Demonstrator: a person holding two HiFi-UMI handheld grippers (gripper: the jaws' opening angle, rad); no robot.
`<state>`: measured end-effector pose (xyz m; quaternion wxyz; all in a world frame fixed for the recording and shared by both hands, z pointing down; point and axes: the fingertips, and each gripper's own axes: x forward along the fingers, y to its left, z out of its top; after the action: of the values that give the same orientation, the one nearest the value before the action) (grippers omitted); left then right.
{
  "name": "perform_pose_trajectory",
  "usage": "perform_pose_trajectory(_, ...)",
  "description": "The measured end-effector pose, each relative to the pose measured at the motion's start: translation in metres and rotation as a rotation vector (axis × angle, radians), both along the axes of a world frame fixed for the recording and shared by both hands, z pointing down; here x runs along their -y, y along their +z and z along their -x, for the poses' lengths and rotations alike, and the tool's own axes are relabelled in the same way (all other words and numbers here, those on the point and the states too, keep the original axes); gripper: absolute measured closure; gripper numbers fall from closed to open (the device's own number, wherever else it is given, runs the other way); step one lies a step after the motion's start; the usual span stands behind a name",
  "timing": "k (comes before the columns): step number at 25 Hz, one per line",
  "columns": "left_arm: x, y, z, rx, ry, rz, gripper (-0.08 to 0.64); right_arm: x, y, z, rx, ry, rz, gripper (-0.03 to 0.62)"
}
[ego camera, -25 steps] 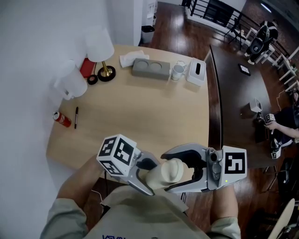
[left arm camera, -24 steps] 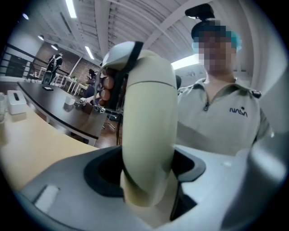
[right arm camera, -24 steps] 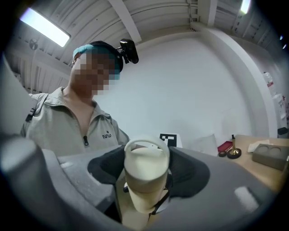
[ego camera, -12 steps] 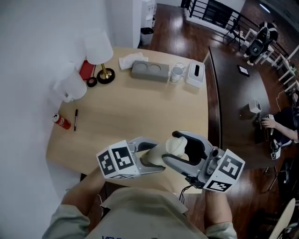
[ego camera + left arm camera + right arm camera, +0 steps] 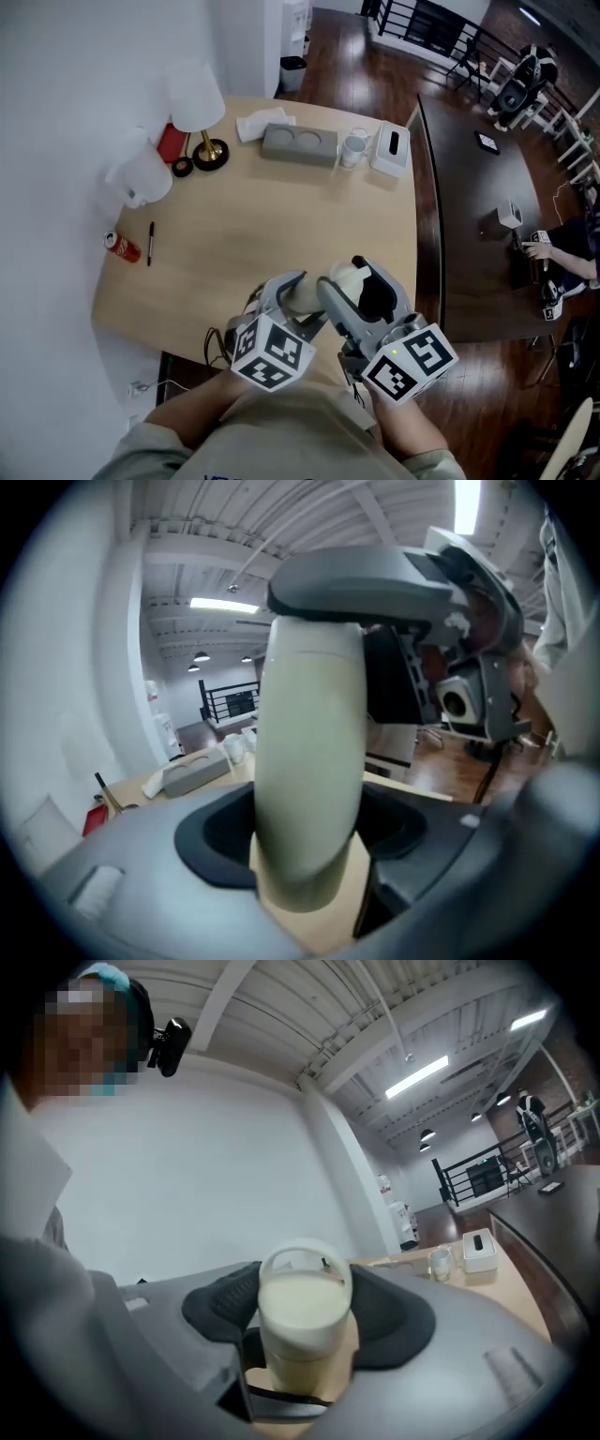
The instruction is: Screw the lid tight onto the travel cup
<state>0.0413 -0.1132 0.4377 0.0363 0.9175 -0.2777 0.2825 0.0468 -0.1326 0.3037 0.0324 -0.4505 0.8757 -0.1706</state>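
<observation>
Travel cup clamped between left gripper jaws; lid pinched between just-closed right gripper jaws. Tightening judged underway; twist required.

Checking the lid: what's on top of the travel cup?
A cream, loop-handled lid, between the right gripper's jaws, which have just been closing. The travel cup's mouth beneath it is covered.

Grey, black-padded: left claw, right claw; marker cubes (black-on-white squares); shirt seemingly khaki.
</observation>
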Motion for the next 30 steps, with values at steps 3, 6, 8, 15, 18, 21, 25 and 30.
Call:
perform_pose_trajectory(3, -0.006, 0.003, -0.003, -0.03, 0.046, 0.056, 0.244, 0.0, 0.003, 0.001, -0.007, -0.023, 0.009, 0.302)
perform_pose_trajectory(6, -0.016, -0.004, -0.008, -0.105, 0.159, 0.145, 0.244, -0.005, -0.001, 0.004, -0.014, -0.108, 0.006, 0.302)
perform_pose_trajectory(8, -0.025, -0.011, -0.01, -0.198, 0.254, 0.241, 0.244, -0.012, -0.007, 0.006, -0.007, -0.197, -0.008, 0.302)
perform_pose_trajectory(15, -0.082, -0.043, 0.003, -0.357, 0.719, 0.547, 0.244, -0.055, -0.033, 0.009, 0.077, -0.628, -0.071, 0.298)
perform_pose_trajectory(18, -0.112, -0.055, 0.01, -0.377, 0.934, 0.617, 0.242, -0.069, -0.046, 0.011, 0.131, -0.771, -0.087, 0.298)
perform_pose_trajectory(21, -0.134, -0.063, 0.014, -0.392, 1.071, 0.671, 0.242, -0.086, -0.055, 0.02, 0.125, -0.902, -0.094, 0.284)
perform_pose_trajectory(25, -0.15, -0.069, 0.015, -0.399, 1.165, 0.706, 0.242, -0.109, -0.055, 0.03, 0.094, -1.06, -0.099, 0.281)
perform_pose_trajectory(30, -0.156, -0.069, 0.011, -0.361, 1.182, 0.697, 0.242, -0.115, -0.053, 0.039, 0.075, -1.099, -0.105, 0.281)
